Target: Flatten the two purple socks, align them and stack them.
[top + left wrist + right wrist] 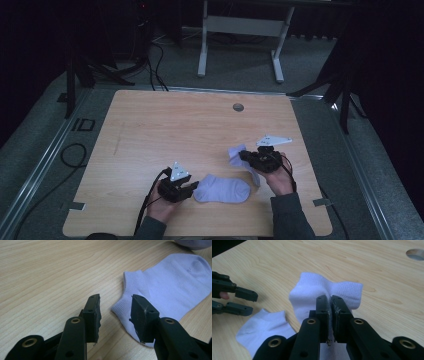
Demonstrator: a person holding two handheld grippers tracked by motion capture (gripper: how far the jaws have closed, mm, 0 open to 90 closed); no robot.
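Dark floor and black drapes surround a pale wooden tabletop (165,125) with a round grommet hole (238,107) near its far edge. One lilac sock (222,190) lies flat near the near edge, its cuff toward the left gripper (115,315), whose fingers stand apart on either side of the cuff's corner without pinching it. Toward the right edge, the right gripper (330,315) has its fingers clamped on a second sock (322,291), held bunched above the wood

Left tool (115,312): jaws apart, held low, pointing right.
Right tool (330,312): jaws pressed together, raised, pointing left.
Forearms: enter from the near edge.
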